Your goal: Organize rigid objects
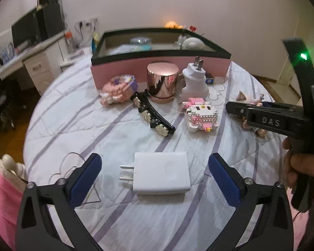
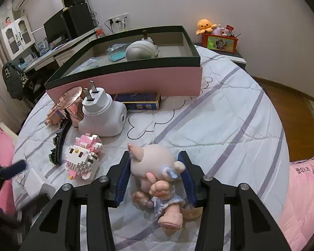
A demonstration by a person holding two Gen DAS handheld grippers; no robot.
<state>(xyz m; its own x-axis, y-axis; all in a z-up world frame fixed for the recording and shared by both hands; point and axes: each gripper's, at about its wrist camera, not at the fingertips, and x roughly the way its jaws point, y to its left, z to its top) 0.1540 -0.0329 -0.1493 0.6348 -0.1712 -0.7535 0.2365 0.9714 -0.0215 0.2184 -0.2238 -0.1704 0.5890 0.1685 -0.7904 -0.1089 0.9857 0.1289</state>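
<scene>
A: On the bed (image 1: 73, 125), most of it is loose. The box (image 1: 157, 71) at the back holds a few things, a grey dome and a blue tub among them, so I'd judge the sorting begun but far from done.

B: What is left out?

A: The flat charger (image 1: 162, 174), the rose-gold tin (image 1: 162, 81), the tall plug (image 1: 194, 81), two brick toys (image 1: 201, 116), a hair clip (image 1: 155, 115), a dark packet (image 2: 139, 103) against the box wall, and the doll (image 2: 157, 179).

B: The left gripper (image 1: 155, 177)?

A: Spread wide, nothing in it. The charger lies flat between its fingers (image 1: 86, 177), prongs toward the left one, clear of both pads.

B: And the right gripper (image 2: 155, 177)?

A: Its fingers (image 2: 123, 179) sit either side of the doll, which lies on the sheet, head away from the camera. They are narrowed around it, but I cannot tell whether the pads press on it or only flank it.

B: So two pickups lined up?

A: That is my guess: charger left, doll right, both bound for the box. The doll's rounded head could slip from a light pinch.
</scene>
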